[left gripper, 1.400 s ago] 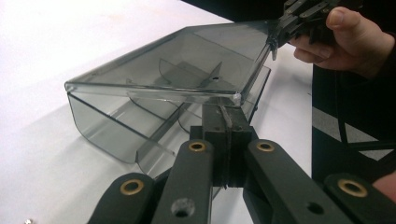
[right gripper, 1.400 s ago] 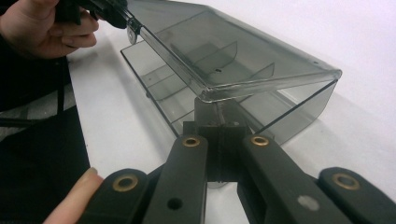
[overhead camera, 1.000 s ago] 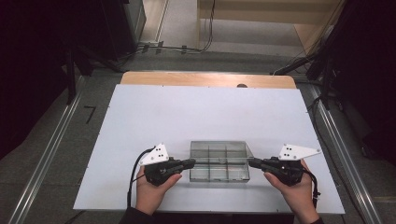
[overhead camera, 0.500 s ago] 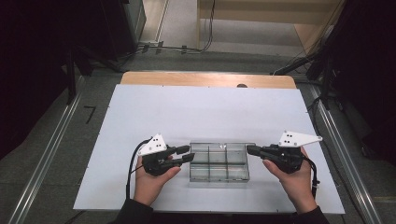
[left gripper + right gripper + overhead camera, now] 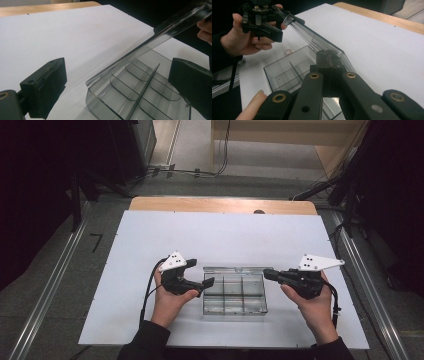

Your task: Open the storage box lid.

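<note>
Claw on my left hand (image 5: 202, 272) has just been opening, and now its two jaws stand wide apart. A second ago it was closed at the left end of the clear box (image 5: 234, 296); now it has let go. In the left gripper view the near corner of the box lies between the jaws, but neither pad presses on it, so this claw holds nothing.

My right claw (image 5: 268, 274) is closed tight, and in the right gripper view it is clamped on the edge of the transparent lid (image 5: 319, 40). The lid is tilted: its high end is in this claw, and its low end comes down toward the left end of the box. Whether it touches there I cannot tell.

I judge this to mean that the lid is now free from the box. The left claw is no longer needed to keep the box still, and the right one can carry the lid away alone.

The box itself sits flat on the white tabletop (image 5: 150, 235), between my two hands, with its compartments open and empty as far as I can see.
</note>
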`<act>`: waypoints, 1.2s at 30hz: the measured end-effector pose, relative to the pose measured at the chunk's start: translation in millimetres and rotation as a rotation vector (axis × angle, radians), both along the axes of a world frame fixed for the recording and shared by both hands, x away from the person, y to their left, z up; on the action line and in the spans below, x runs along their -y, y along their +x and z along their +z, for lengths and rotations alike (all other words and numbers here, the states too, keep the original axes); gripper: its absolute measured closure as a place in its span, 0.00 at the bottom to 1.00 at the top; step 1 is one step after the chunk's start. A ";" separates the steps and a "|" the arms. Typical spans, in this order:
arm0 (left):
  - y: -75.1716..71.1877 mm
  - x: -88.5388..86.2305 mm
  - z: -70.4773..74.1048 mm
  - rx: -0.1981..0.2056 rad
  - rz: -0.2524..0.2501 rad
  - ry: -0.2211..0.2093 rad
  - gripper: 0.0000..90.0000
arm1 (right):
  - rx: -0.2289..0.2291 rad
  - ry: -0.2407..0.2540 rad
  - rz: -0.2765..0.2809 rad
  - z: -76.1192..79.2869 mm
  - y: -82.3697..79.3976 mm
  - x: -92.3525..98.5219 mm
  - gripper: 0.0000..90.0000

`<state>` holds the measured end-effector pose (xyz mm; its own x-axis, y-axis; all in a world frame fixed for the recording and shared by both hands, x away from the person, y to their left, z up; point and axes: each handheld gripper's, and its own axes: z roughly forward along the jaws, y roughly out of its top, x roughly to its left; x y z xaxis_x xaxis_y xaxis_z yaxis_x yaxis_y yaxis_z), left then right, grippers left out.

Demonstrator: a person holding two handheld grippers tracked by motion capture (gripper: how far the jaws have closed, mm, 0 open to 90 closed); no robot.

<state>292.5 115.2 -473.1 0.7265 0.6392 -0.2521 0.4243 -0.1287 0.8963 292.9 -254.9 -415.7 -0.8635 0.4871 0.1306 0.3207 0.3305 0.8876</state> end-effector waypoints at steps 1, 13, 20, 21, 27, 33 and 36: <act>1.2 1.0 -2.1 -0.003 0.007 0.001 0.05 | 0.002 0.000 -0.002 -0.2 1.0 0.3 0.98; 10.1 0.5 -4.8 -0.027 -0.008 -0.040 0.55 | -0.002 0.014 -0.012 -5.5 5.4 1.5 0.98; 8.1 2.1 -4.1 -0.001 -0.007 -0.041 0.65 | 0.012 0.007 -0.022 -8.3 5.7 4.2 0.98; 8.3 2.1 -4.2 -0.003 -0.007 -0.043 0.65 | 0.013 0.004 -0.018 -9.2 5.6 5.0 0.97; 9.7 1.6 -5.1 -0.006 -0.007 -0.057 0.65 | 0.017 -0.019 0.061 -14.4 7.7 12.4 0.79; 11.4 1.3 -5.7 -0.011 0.004 -0.069 0.67 | 0.020 0.001 0.031 -17.9 14.2 23.7 0.61; 12.2 1.2 -6.3 -0.012 0.007 -0.075 0.68 | 0.005 0.020 -0.042 -23.4 21.0 25.5 0.53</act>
